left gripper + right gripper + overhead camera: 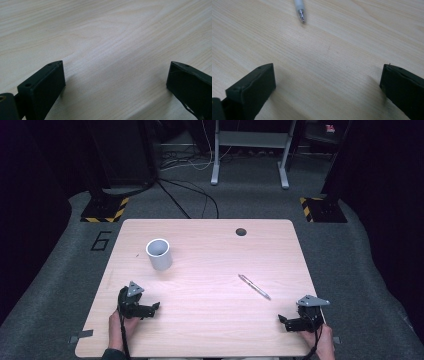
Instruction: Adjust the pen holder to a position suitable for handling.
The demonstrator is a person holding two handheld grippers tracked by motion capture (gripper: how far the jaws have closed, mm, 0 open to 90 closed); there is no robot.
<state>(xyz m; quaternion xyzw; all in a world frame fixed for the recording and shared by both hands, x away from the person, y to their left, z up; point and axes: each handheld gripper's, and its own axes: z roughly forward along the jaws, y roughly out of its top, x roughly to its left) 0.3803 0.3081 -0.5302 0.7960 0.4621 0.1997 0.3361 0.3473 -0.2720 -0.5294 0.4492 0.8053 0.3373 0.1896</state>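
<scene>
My right claw (pixel 286 321) and left claw (pixel 152 308) both rest released on the surface (pixel 210 320), nothing between the jaws. Pen (pixel 254 286) lies flat, just ahead of the right claw, well apart from the white cup (pixel 159 254). Risk: the thin, round barrel could roll or skid under an off-centre pinch; the cup may tip if nudged.

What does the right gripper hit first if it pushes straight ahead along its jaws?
Probably the silver-tipped white pen, lying ahead and a little left of centre of the open right gripper; bare light wooden table lies between. It might just slip past.
</scene>
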